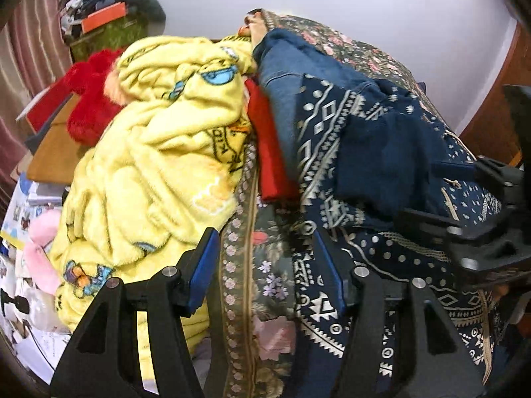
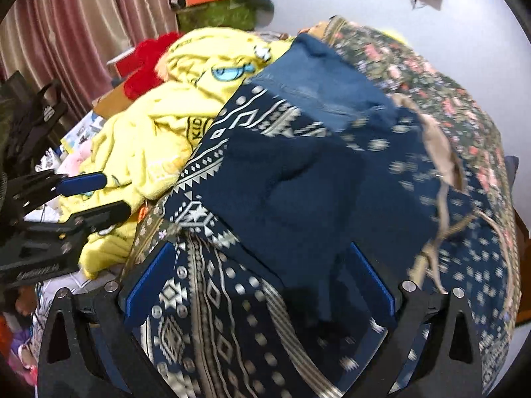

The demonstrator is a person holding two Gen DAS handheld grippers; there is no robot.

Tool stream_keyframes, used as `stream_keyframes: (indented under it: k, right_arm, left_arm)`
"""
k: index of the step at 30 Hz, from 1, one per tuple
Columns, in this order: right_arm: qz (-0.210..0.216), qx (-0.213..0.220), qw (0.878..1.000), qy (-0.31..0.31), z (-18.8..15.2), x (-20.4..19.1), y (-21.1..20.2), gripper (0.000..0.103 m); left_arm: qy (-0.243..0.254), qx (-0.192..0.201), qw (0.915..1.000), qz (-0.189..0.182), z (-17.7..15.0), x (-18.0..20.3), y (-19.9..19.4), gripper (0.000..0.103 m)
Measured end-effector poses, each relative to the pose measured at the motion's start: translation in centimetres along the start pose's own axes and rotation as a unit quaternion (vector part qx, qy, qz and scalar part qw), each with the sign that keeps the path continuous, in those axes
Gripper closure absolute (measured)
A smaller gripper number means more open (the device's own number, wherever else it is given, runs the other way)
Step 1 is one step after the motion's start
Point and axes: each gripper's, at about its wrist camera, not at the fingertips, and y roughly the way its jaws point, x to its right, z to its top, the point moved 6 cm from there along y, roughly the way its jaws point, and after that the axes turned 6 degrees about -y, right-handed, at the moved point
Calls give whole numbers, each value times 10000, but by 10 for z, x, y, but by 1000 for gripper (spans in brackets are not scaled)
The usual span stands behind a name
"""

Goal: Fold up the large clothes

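In the left wrist view, your left tool (image 1: 265, 272) is hovering with its jaws parted and nothing between them, its blue pads (image 1: 204, 265) straddling the floral bedspread (image 1: 265, 285) at the border of the navy patterned garment (image 1: 332, 132). That garment is lying heaped on the bed, with a piece of blue denim (image 1: 285, 76) resting on its far end and a red cloth (image 1: 268, 152) beside it. One yellow cartoon fleece blanket (image 1: 159, 152) is bunching to the left, touching the bedspread.

In the right wrist view, your right tool (image 2: 262, 285) is hanging wide open directly over the same navy garment, pads clear of the cloth. Your left tool is showing at the left edge, also empty, over the yellow blanket (image 2: 146, 146). The tan drawstring (image 2: 441, 199) is trailing loose across the fabric.

Expect the garment to behave soft, limp and fairly light; it will sag and slide, so pinch a hem or corner edge, not the middle, and avoid snagging the cord.
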Motion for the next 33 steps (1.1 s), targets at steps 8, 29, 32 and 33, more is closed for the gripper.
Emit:
stream_keyframes:
  k: [8, 29, 32, 33]
  right_arm:
    - [-420, -332, 9984, -200, 6, -1, 44, 37]
    - [69, 1059, 9893, 998, -8, 65, -79, 89]
    - [201, 1268, 9809, 1459, -19, 89, -100, 90]
    - [230, 1302, 9787, 1573, -22, 96, -104, 90]
  left_arm:
    - [-86, -140, 9998, -151, 1, -12, 20, 46]
    - [-73, -314, 9978, -579, 15, 35, 52, 46]
    - [-118, -305, 9983, -476, 15, 33, 57, 51]
    - [-179, -332, 9980, -498, 15, 32, 59, 56]
